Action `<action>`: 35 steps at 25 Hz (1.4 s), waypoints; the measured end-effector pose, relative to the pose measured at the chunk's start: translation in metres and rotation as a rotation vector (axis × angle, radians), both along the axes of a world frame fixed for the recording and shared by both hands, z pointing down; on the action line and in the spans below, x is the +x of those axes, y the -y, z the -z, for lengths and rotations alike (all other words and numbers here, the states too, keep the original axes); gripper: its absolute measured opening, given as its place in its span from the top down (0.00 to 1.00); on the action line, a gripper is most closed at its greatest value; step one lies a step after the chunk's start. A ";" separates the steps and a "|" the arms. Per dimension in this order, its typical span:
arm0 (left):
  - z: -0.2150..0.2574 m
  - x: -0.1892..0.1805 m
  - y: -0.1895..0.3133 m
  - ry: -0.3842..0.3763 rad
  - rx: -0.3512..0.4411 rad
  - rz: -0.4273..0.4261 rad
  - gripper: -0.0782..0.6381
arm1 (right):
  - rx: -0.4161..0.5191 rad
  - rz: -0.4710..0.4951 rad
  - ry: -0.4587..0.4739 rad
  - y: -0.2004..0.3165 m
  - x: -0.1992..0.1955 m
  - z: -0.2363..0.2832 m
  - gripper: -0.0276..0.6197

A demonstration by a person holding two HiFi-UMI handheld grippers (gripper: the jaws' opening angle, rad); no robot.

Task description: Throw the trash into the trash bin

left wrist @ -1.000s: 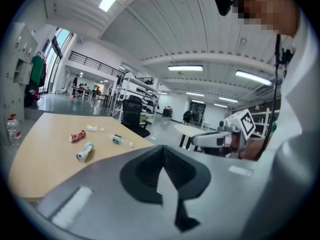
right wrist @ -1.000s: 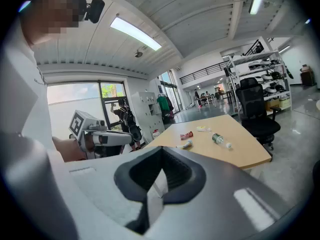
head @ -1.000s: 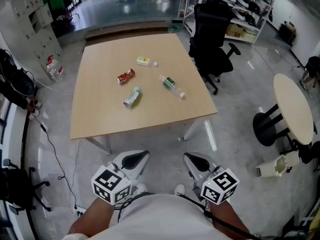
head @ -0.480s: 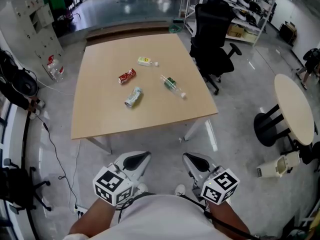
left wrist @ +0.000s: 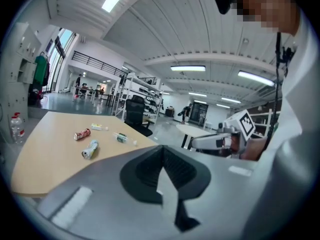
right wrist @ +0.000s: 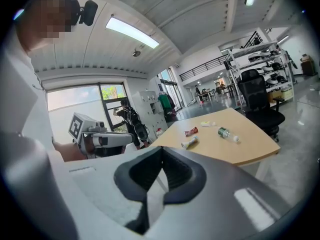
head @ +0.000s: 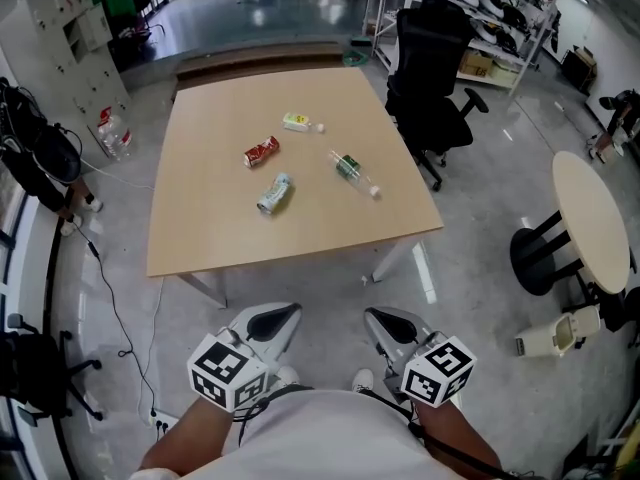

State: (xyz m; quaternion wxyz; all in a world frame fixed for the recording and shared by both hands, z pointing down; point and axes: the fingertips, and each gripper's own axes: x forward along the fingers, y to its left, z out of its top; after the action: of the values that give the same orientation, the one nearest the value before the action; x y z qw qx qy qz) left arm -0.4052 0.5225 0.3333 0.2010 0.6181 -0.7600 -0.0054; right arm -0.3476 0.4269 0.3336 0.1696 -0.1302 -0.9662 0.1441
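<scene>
Left gripper (head: 268,320), bottom centre-left: we are keeping jaws pressed together, gripping nothing. Since a second ago only the view is drifting. Table (head: 200,238) and trash are sliding slightly right in frame, so pickup is not yet starting.

Lying on matte tan tabletop, upper centre:
- red crumpled item (head: 261,151)
- dented silvery can (head: 273,193)
- small white carton (head: 296,122)
- clear plastic bottle (head: 353,171), green label

Right gripper (head: 392,323): likewise closed, empty. Lower right, on glossy floor: white plastic bin (head: 556,330), seemingly tipped over.

One table (head: 220,228) holds one red packet (head: 261,151), one crushed can (head: 273,194), one bottle (head: 352,171) and one carton (head: 296,122)
</scene>
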 end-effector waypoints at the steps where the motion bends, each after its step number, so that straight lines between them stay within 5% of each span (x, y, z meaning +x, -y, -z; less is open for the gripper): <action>1: -0.001 -0.002 -0.002 -0.003 0.001 0.007 0.88 | 0.000 0.000 0.001 -0.002 -0.002 0.000 0.95; 20: -0.007 -0.064 -0.090 0.031 0.015 0.115 0.88 | 0.000 0.005 -0.046 -0.072 -0.068 -0.012 0.95; 28: -0.031 -0.088 -0.107 -0.026 0.005 0.202 0.88 | -0.017 0.018 -0.071 -0.072 -0.100 -0.021 0.95; 35: -0.036 -0.131 -0.120 0.017 -0.034 0.255 0.88 | -0.080 -0.015 -0.111 -0.051 -0.162 -0.046 0.95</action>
State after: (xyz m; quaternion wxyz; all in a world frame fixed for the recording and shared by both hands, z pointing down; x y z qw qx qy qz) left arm -0.5362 0.6423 0.3697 0.2028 0.5128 -0.8341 -0.0130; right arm -0.5097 0.4780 0.3795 0.2164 -0.1213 -0.9497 0.1909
